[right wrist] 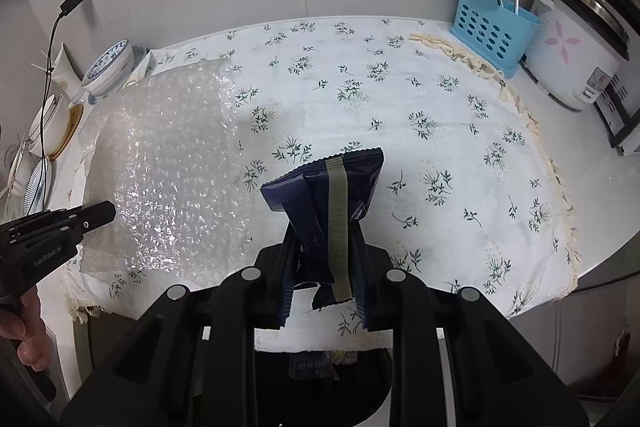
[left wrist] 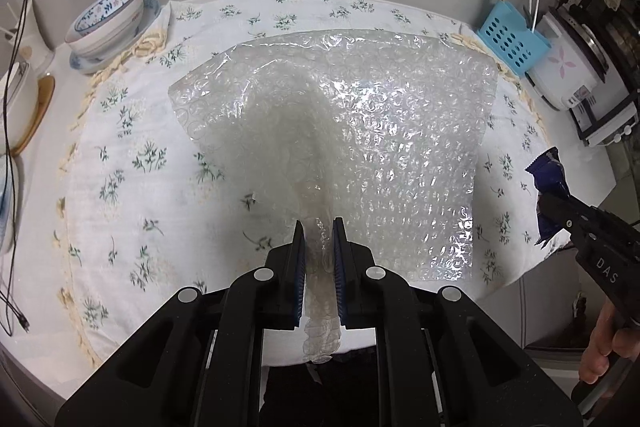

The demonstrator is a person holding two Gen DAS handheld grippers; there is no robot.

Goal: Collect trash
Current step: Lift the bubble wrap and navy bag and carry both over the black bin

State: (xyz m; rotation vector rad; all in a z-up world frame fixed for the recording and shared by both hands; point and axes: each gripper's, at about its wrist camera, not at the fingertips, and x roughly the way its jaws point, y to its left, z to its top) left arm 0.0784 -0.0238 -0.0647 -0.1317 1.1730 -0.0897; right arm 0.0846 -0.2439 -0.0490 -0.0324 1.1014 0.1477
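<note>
Two tongs work the table (right wrist: 400,39): our left tongs (left wrist: 319,227) are clamped on the near edge of the bubble wrap (left wrist: 360,131), which stretches away across the cloth, while our right tongs (right wrist: 324,247) grip the blue wrapper (right wrist: 320,195) upright above the bin (right wrist: 320,379).

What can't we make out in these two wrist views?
- Dark opening below the table edge: right wrist view, the right gripper covers most of it; printing on the contents too small to read.
- Dark blue wrapper: only a seamed side shows, no legible branding.
- Bubble wrap: its near end is bunched between the left gripper pads.
- Rice cooker: cut off by the fisheye edge.
</note>
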